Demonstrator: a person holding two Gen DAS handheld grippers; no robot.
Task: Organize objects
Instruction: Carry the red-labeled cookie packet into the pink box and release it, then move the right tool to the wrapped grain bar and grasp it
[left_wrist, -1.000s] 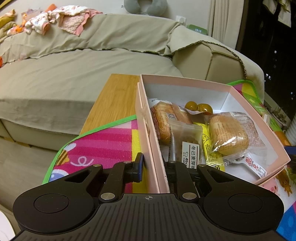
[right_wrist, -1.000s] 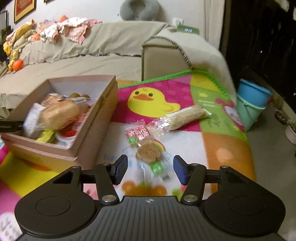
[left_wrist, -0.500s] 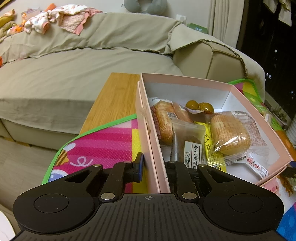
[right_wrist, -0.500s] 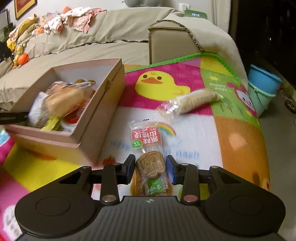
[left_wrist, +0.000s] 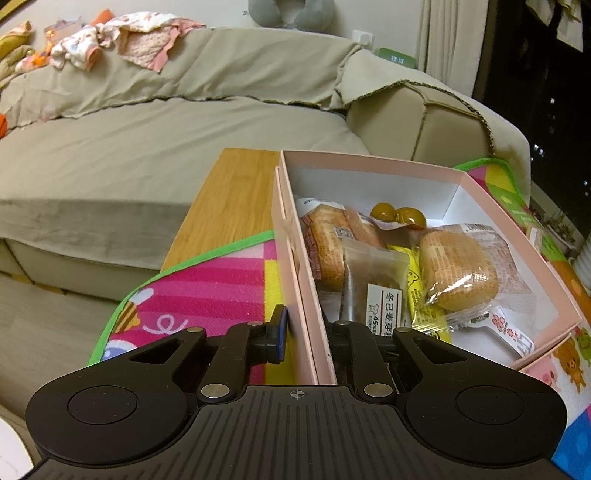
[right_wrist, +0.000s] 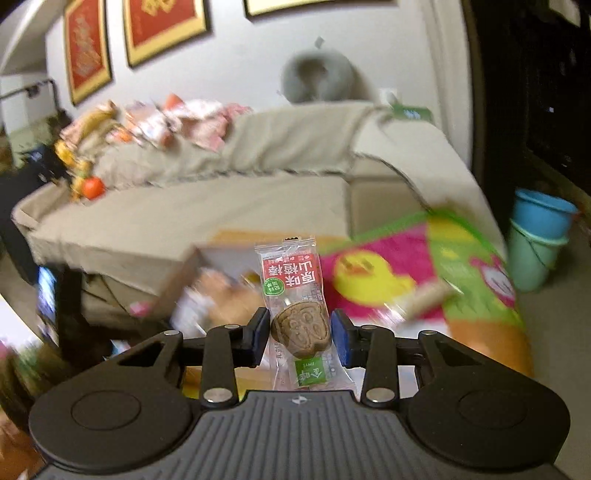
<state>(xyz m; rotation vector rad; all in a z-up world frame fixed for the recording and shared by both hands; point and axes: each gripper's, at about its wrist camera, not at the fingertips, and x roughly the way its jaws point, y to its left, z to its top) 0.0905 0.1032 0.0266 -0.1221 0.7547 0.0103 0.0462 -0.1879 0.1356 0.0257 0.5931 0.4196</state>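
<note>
Clamping noted: right gripper (right_wrist: 299, 338) is closed on the snack packet (right_wrist: 295, 302), held upright and lifted. Pink box (left_wrist: 480, 192) lies ahead-left of it, its near wall pinched by the left gripper (left_wrist: 306, 332). Drop-in judged next.

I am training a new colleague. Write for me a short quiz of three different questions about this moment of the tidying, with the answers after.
1. True or false: the left gripper is shut on a wall of the pink box.
2. The right gripper holds: A) the red-labelled snack packet; B) a blue bucket; C) nothing.
3. Fill in: the long snack packet not yet collected lies on the colourful ____.

Key
1. True: one finger is outside the wall and one inside.
2. A: the packet is off the mat, between the pads.
3. Mat, near the yellow duck picture.
</note>
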